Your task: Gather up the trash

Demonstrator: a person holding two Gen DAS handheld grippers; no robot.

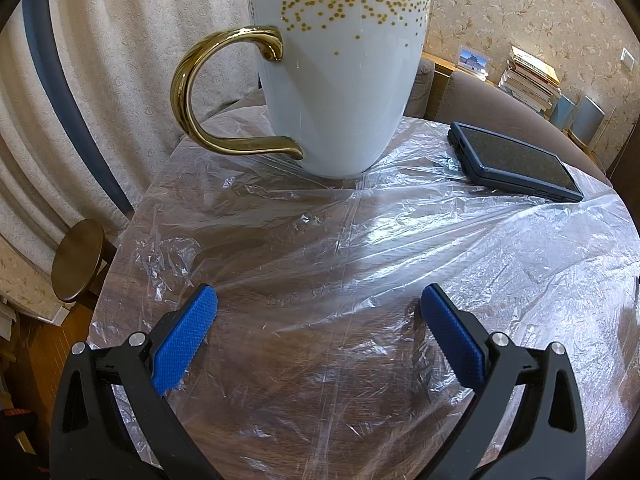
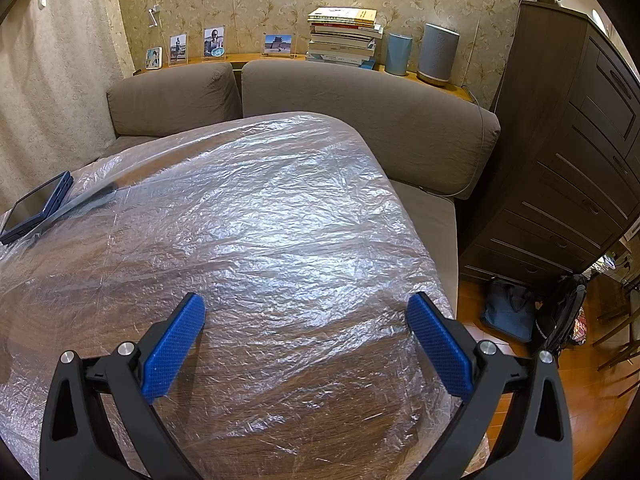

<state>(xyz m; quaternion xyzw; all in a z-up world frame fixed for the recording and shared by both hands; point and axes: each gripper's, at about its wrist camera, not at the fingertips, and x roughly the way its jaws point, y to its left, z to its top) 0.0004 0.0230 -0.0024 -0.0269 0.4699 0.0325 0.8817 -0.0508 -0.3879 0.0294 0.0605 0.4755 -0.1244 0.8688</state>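
Mug (image 1: pixel 340 80), phone (image 1: pixel 516 160) on film-covered table (image 2: pixel 280 216).

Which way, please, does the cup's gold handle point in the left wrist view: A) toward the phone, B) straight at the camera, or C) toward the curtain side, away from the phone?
C: the handle curves off the cup on the curtain side, while the phone lies on the cup's other side.
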